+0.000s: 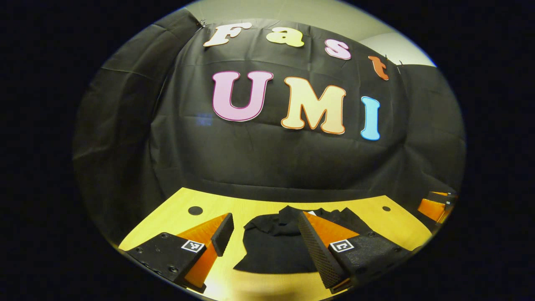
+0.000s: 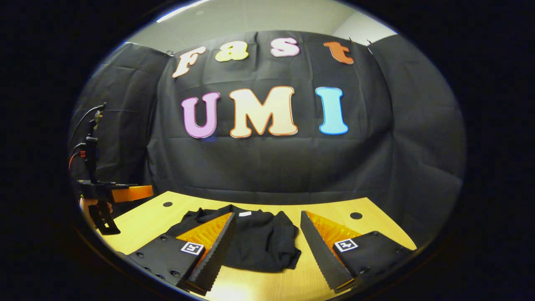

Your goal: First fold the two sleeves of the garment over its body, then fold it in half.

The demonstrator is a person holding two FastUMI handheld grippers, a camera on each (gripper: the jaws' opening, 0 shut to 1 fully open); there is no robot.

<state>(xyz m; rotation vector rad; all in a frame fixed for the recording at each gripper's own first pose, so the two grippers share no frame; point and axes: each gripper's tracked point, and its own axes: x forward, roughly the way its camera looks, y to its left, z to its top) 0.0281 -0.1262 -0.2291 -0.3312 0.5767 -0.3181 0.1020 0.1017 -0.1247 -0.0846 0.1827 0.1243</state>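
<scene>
A black garment [image 1: 273, 246] lies on the light wooden table [image 1: 175, 217], bunched into a compact shape with its collar toward the far wall. My left gripper [image 1: 265, 218] hovers open just above and in front of it, with the cloth seen in the gap between the fingers. In the right gripper view the garment [image 2: 261, 238] shows a white tag [image 2: 245, 213] at the collar. My right gripper [image 2: 267, 216] is open over it in the same way and holds nothing. Which folds the dark cloth has I cannot tell. The left gripper [image 2: 104, 219] also shows at the table's left edge, held by a hand [image 2: 85, 207].
The table [image 2: 142, 221] has small round dark holes near its far corners [image 1: 195, 210] [image 2: 356, 215]. Black cloth walls close off the back and both sides. The right gripper's body [image 1: 436, 205] shows at the table's right edge.
</scene>
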